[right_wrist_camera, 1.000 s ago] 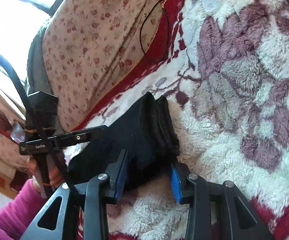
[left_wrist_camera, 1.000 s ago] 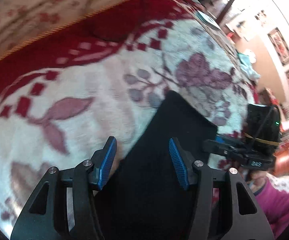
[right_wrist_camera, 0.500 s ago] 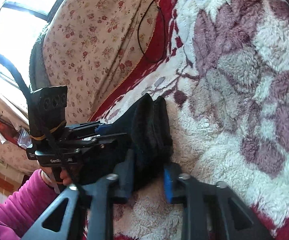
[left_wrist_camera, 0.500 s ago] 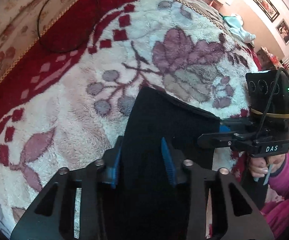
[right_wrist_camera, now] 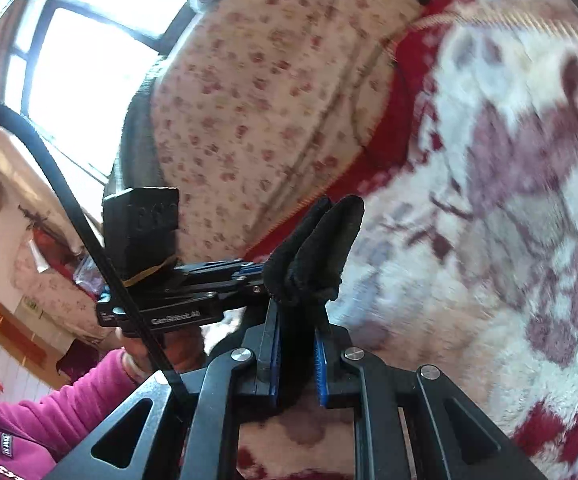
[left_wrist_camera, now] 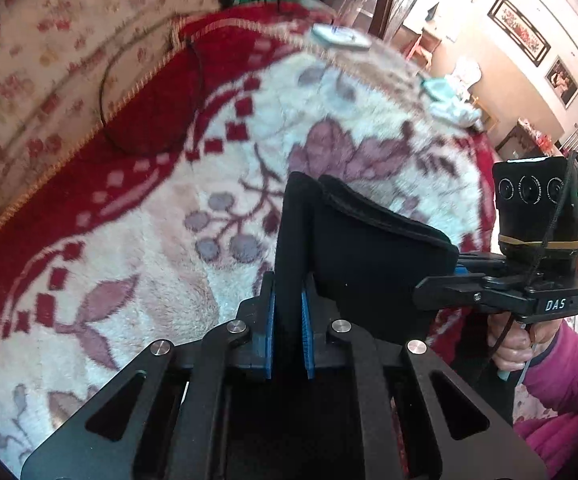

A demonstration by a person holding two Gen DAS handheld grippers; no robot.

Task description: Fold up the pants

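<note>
The black pants are lifted off the fleece blanket and stretch between both grippers. My left gripper is shut on one edge of the pants, the cloth standing up between its blue pads. My right gripper is shut on the other edge, which bunches above its pads. In the left wrist view the right gripper clamps the far side of the cloth. In the right wrist view the left gripper clamps the cloth at the left.
A white, red and mauve flowered blanket covers the bed. A floral bolster lies along the far side, with a thin black cable loop by it. A small flat packet and light blue cloth sit near the far edge.
Both grippers closed on the pants' edges and lifted the cloth off the blanket. One second ago both were open around the flat pants.
</note>
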